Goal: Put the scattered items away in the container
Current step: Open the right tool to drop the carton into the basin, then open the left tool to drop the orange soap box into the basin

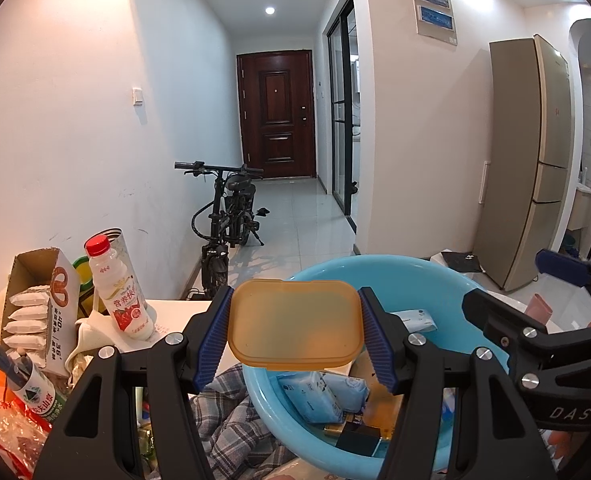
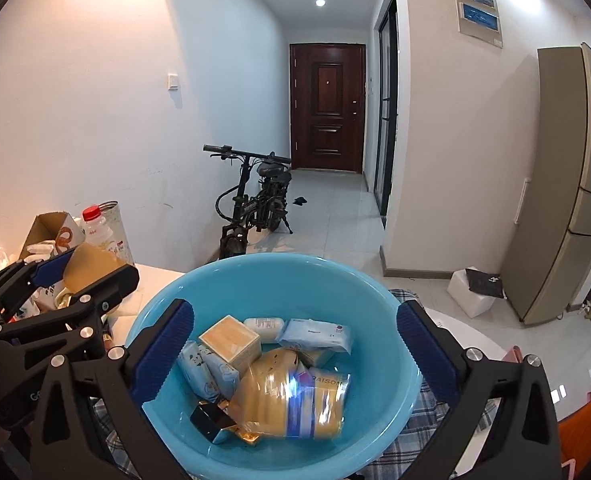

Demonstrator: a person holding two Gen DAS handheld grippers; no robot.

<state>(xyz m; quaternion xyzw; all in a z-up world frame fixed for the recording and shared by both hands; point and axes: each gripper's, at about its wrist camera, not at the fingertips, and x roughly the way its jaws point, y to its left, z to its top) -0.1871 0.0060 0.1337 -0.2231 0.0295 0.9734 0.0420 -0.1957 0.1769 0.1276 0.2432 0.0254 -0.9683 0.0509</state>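
My left gripper (image 1: pixel 295 308) is shut on a translucent amber lid (image 1: pixel 295 328), held flat by its two short ends just above the near rim of the blue basin (image 1: pixel 375 268). From the right wrist view the left gripper (image 2: pixel 95 264) and lid (image 2: pixel 91 264) sit left of the basin (image 2: pixel 255 260). My right gripper (image 2: pixel 295 312) stands wide open over the basin, nothing between its pads. Under it lie an amber clear box (image 2: pixel 291 396), a wood-look box (image 2: pixel 231 340), tissue packs (image 2: pixel 315 334) and a small black box (image 2: pixel 211 420).
Left of the basin stand a red-capped milk bottle (image 1: pixel 119 288), an open carton of white packets (image 1: pixel 35 300) and a water bottle (image 1: pixel 35 388). A plaid cloth (image 1: pixel 231 412) lies under the basin. A bicycle (image 1: pixel 227 216) and a fridge (image 1: pixel 535 160) stand beyond.
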